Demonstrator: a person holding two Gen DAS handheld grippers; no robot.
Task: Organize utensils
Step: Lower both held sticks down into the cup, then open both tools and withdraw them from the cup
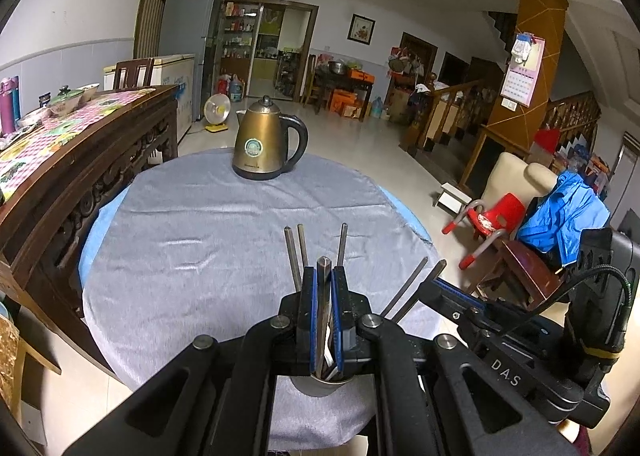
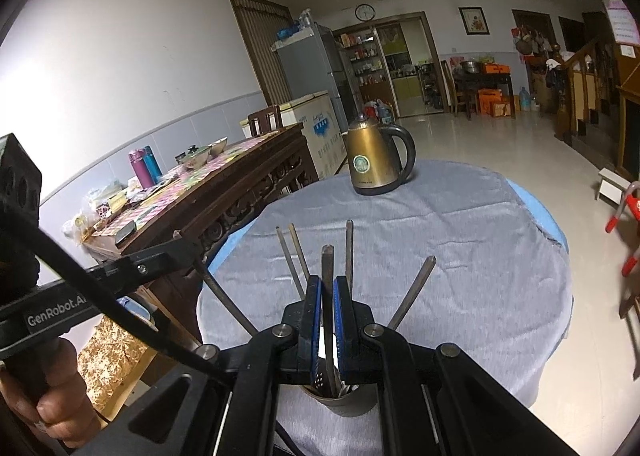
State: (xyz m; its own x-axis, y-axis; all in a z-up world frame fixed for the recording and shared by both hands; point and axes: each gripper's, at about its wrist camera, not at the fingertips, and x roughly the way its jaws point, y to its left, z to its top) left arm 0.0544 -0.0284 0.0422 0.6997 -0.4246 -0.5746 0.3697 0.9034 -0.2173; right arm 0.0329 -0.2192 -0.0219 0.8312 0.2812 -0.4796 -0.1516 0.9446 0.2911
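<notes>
Across the middle of the frame the grey-clothed tabletop (image 1: 192, 224) lies bare, open room for a claw between the near utensils and the kettle (image 1: 269, 144), which stands alone at the far edge, upper centre. Low in the frame the way is crowded: utensil handles (image 2: 348, 252) fan upward out of the metal cup (image 2: 344, 402) at bottom centre, close on both sides of each claw. At the left of the frame a carved wooden sideboard (image 1: 80, 176) stands hard by the tabletop's rim. Lower right in the left view, the right claw (image 1: 440, 290) reaches in beside the handles.
</notes>
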